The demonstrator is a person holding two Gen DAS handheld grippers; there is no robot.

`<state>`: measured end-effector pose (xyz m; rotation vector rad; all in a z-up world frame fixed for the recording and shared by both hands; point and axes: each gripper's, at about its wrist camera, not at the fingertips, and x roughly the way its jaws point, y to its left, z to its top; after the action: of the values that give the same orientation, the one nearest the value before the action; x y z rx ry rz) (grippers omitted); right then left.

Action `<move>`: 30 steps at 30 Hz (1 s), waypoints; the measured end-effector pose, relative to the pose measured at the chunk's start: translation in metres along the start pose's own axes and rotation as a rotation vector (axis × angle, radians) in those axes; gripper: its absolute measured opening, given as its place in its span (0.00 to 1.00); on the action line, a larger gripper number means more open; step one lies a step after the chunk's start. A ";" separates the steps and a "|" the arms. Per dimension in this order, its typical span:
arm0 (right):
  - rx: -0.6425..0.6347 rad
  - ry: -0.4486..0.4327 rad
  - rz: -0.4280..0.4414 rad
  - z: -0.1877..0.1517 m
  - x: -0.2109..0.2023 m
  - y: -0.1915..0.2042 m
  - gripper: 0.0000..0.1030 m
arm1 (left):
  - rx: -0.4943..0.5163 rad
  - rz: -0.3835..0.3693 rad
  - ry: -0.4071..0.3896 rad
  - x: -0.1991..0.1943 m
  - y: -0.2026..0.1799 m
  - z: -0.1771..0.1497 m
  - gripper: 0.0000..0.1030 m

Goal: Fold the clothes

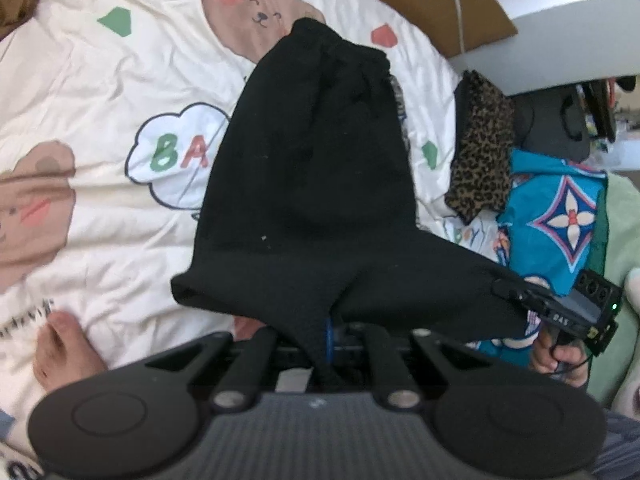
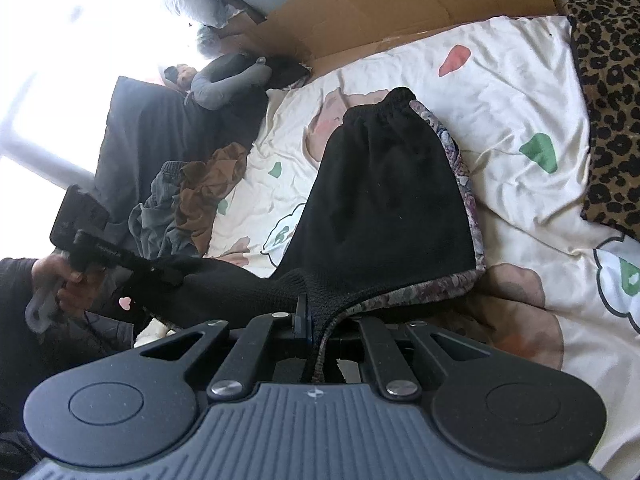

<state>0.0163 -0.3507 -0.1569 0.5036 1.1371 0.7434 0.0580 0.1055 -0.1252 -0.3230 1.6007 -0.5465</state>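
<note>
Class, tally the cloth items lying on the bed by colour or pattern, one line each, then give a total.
Black garment, held by both grippers: 1
Leopard-print cloth: 1
Blue patterned cloth: 1
Brown and grey crumpled clothes: 1 heap
Total: 4

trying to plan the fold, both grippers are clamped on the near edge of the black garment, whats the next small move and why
Probably carry both grippers forward together toward the elastic waistband. The left gripper and right gripper each pinch a near corner of the black garment, lifted off the bear-print quilt, while its far end lies flat.
</note>
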 end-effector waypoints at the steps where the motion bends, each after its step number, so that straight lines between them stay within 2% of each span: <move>1: 0.004 -0.001 0.002 0.001 0.002 -0.001 0.03 | 0.010 -0.001 0.012 0.001 0.002 0.006 0.04; 7: 0.062 -0.007 -0.015 0.013 0.017 -0.015 0.03 | 0.093 -0.024 0.024 0.014 0.010 0.044 0.04; 14: 0.143 -0.031 -0.013 0.043 0.045 -0.039 0.03 | 0.016 -0.120 -0.088 0.033 0.050 0.056 0.04; 18: 0.153 -0.005 -0.014 0.062 0.064 -0.050 0.03 | -0.045 -0.162 -0.150 0.050 0.072 0.058 0.04; 24: 0.169 0.011 -0.040 0.081 0.084 -0.064 0.03 | -0.023 -0.193 -0.185 0.062 0.088 0.076 0.05; 30: 0.194 -0.004 -0.076 0.095 0.106 -0.076 0.03 | -0.056 -0.213 -0.215 0.077 0.106 0.094 0.05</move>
<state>0.1496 -0.3204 -0.2424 0.6212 1.2242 0.5689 0.1545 0.1410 -0.2493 -0.5800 1.3838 -0.6080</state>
